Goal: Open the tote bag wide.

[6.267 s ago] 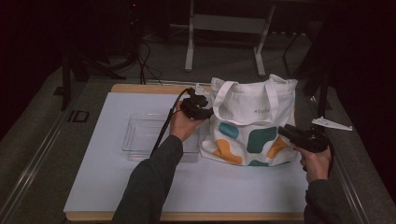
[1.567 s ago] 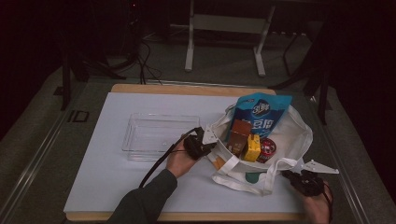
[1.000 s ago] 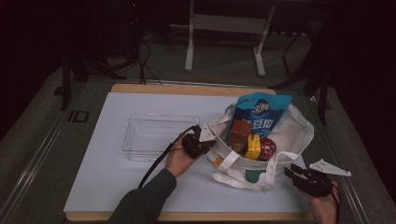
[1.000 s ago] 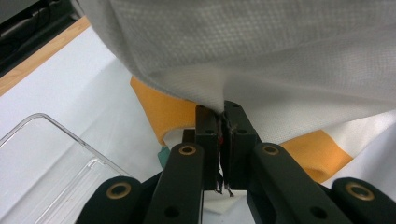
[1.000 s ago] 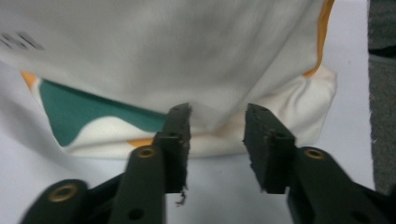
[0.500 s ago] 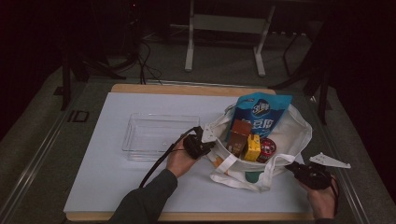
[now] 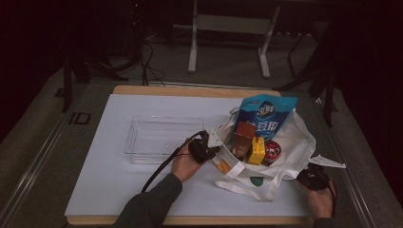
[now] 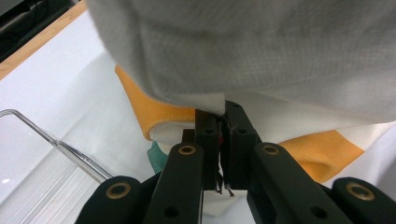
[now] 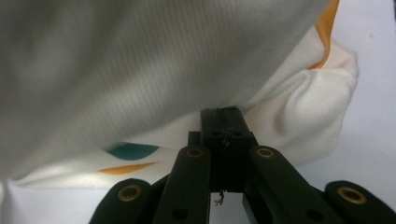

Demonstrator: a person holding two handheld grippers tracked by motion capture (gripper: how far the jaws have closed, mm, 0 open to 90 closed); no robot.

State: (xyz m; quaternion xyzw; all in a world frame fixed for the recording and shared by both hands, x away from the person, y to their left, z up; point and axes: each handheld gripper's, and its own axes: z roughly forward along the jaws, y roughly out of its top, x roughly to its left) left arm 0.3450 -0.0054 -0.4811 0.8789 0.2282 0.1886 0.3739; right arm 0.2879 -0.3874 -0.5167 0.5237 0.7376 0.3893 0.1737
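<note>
We see the table [image 7: 109,190], white top, wood edge on the far side. On its right half the tote [image 7: 290,147] lies on its side, mouth toward the near side and pulled wide, handle [image 7: 252,187] loose on the near side. Left of it, near but apart, a clear tray [image 7: 142,142]. In the tote's mouth: blue pouch [image 7: 263,116] at the far end, brown box [image 7: 242,140], yellow carton [image 7: 257,151], round red tin [image 7: 272,151] side by side. Left gripper [image 7: 209,148] at the tote's left rim; in the left gripper view [image 8: 223,140] its jaws are clamped on a fold of the white cloth, fabric pinched between the pads. Right gripper [image 7: 304,176] at the tote's near right edge; in the right gripper view [image 9: 224,123] the jaws have just been closing and now sit together right under the cloth. We can't tell whether fabric is actually caught between them.
</note>
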